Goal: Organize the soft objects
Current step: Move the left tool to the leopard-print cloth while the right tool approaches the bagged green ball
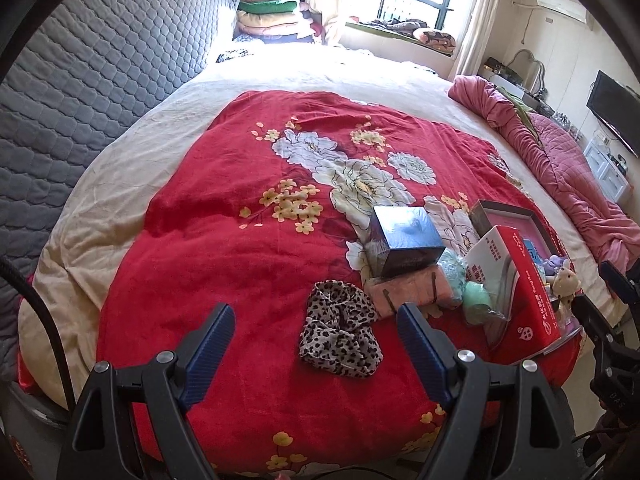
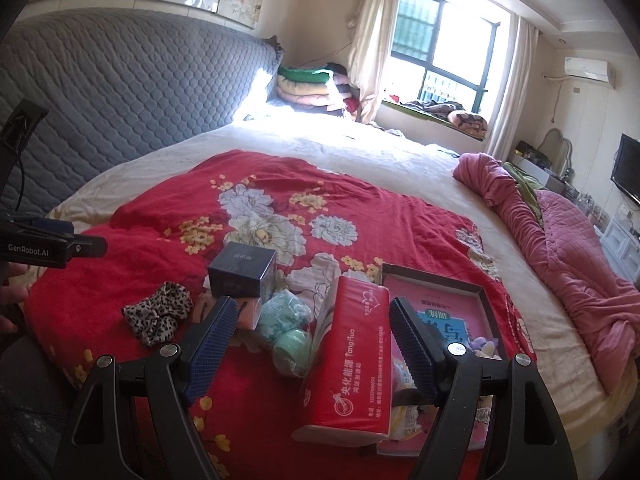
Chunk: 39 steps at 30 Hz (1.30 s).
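Both grippers stand spread and empty; I hold the left gripper [image 1: 316, 344] over the leopard scrunchie [image 1: 340, 336] and the right gripper [image 2: 310, 344] by the red tissue pack [image 2: 348, 360]; the soft items lie loose on the red blanket [image 1: 224, 240] beside the open box [image 2: 484, 292]; sorting appears barely begun.

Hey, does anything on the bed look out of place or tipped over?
Yes: the red tissue pack stands tilted, propped against the open tray box rim instead of lying flat. The leopard scrunchie lies apart from the cluster.
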{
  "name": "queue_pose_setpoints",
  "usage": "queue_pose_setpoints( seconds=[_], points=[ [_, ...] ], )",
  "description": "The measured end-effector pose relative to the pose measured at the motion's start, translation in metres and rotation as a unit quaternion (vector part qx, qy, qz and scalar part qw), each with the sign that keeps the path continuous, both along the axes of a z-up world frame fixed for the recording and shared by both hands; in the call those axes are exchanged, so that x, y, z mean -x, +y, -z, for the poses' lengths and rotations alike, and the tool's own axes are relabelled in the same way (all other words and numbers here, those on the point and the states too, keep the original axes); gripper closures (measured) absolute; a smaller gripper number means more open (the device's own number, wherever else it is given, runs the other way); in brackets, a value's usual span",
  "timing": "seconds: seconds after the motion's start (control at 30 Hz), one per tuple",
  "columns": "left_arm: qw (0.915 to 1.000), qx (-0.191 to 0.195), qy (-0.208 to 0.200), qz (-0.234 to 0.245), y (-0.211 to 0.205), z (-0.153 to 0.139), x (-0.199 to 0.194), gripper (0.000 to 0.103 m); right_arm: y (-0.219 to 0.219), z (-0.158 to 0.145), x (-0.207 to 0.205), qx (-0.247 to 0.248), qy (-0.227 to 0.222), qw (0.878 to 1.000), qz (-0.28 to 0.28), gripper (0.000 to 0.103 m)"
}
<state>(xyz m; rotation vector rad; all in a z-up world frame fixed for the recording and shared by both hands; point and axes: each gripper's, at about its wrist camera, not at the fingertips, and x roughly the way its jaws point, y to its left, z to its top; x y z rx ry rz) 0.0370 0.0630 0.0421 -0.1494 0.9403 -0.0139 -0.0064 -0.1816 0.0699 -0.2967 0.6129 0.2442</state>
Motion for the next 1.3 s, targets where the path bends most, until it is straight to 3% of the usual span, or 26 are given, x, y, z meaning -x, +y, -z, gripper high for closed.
queue_pose_setpoints(
  seconds=[0.23, 0.37, 0.57, 1.0, 1.3],
  points=[
    [0.9995, 0.001, 0.030, 0.010, -0.008, 0.032, -0.007, 0.021, 0.020, 0.037, -0.008, 0.057, 0.017, 0.997, -0.040, 0.024],
    [0.9989, 0.009, 0.043, 0.015, -0.013, 0.049, -0.012, 0.021, 0.035, 0.059, -0.012, 0.113, 0.015, 0.991, -0.068, 0.024],
    [0.9974, 0.016, 0.065, 0.027, -0.020, 0.073, -0.019, 0.021, 0.055, 0.093, -0.019, 0.198, 0.013, 0.975, -0.096, 0.024],
    [0.9950, 0.020, 0.091, 0.038, -0.026, 0.105, -0.036, 0.021, 0.071, 0.146, -0.049, 0.309, 0.032, 0.943, -0.118, 0.024],
    [0.9947, 0.017, 0.096, 0.034, -0.021, 0.117, -0.043, 0.021, 0.081, 0.177, -0.068, 0.396, 0.046, 0.908, -0.127, 0.025]
  ],
)
